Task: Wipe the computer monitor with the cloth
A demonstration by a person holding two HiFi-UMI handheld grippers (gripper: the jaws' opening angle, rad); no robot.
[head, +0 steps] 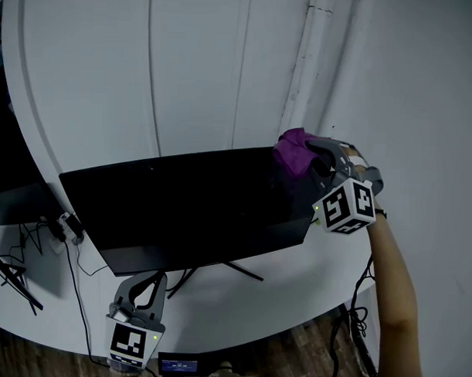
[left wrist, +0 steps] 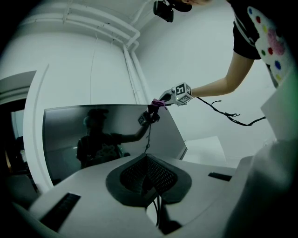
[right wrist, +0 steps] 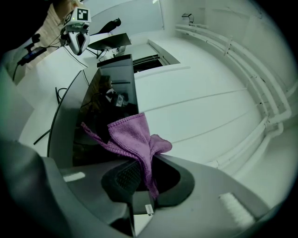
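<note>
A wide black computer monitor (head: 185, 205) stands on a white desk, its screen dark. My right gripper (head: 318, 162) is shut on a purple cloth (head: 294, 151) and holds it against the screen's top right corner. In the right gripper view the cloth (right wrist: 135, 139) hangs out of the closed jaws over the monitor's (right wrist: 102, 111) edge. My left gripper (head: 143, 295) hangs low in front of the monitor's stand, away from the screen. Its jaws are shut with nothing between them. From the left gripper view, the monitor (left wrist: 107, 135) reflects a person, and the right gripper (left wrist: 160, 100) shows at its top corner.
A second dark screen (head: 15, 203) stands at the left with a power strip (head: 64, 228) and cables (head: 21, 250) beside it. The white desk (head: 294, 286) ends in a curved front edge; wood floor (head: 307, 356) lies below. A white wall with pipes (head: 306, 63) rises behind.
</note>
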